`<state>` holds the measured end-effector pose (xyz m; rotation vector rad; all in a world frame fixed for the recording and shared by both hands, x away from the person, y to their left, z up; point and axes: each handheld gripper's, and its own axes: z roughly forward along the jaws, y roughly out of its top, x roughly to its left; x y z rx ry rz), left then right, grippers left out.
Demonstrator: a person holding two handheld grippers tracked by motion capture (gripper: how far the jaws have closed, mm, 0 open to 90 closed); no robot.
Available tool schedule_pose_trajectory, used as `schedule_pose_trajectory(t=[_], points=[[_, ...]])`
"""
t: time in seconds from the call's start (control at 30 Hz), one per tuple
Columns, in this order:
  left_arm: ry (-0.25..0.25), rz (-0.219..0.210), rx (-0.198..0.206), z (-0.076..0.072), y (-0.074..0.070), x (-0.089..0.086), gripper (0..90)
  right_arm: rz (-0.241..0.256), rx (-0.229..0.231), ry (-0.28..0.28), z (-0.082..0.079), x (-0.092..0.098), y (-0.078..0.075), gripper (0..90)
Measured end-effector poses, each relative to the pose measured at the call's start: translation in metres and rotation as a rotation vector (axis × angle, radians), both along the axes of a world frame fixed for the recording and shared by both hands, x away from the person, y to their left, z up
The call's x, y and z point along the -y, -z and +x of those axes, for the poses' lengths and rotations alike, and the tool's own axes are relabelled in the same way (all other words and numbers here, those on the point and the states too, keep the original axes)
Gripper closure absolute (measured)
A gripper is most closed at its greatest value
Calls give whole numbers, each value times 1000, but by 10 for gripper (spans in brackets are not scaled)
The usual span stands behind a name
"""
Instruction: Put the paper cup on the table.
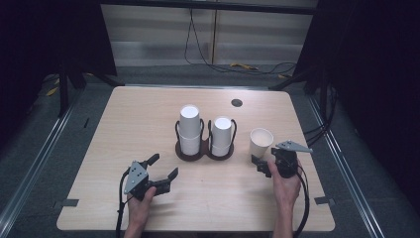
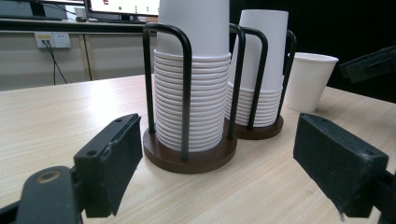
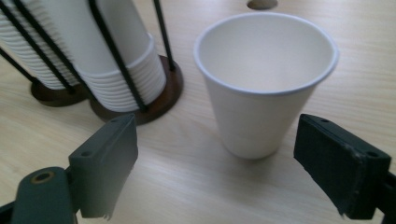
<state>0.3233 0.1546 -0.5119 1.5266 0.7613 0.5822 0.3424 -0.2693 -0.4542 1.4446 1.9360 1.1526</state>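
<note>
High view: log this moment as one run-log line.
left gripper: open, empty, facing cup stacks | right gripper: open, around nothing yet | single white paper cup: upright, empty, ahead of right jaws | two black wire cup holders: stacked

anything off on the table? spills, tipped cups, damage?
Nothing stands out. The two stacks of upside-down white paper cups stand straight in their black wire holders. The single white paper cup stands upright, empty and apart from them. No spill on the light wooden table. Both grippers are open.

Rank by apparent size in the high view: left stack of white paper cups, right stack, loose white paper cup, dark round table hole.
1. Left stack of white paper cups, looks tallest.
2. Right stack, close behind.
3. Loose white paper cup.
4. Dark round table hole.
</note>
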Motion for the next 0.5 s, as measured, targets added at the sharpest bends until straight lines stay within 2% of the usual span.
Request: schedule_pose_trajectory(t=[0.07, 0.13, 0.2, 0.3, 0.43, 0.5], points=[[5, 10, 1, 0, 0, 1, 157, 13, 42, -9, -6, -5, 1, 133], [-5, 8, -7, 0, 0, 1, 158, 76, 93, -36, -12, -9, 3, 132], [4, 3, -11, 0, 0, 1, 157, 102, 132, -38, -17, -14, 5, 132], [-2, 15, -14, -1, -1, 1, 154, 97, 186, -16, -23, -22, 11, 132], [-14, 11, -25, -3, -1, 2, 155, 135, 279, 8, -29, -32, 22, 132], [-12, 5, -22, -4, -1, 2, 154, 145, 294, 3, -31, -37, 26, 132]])
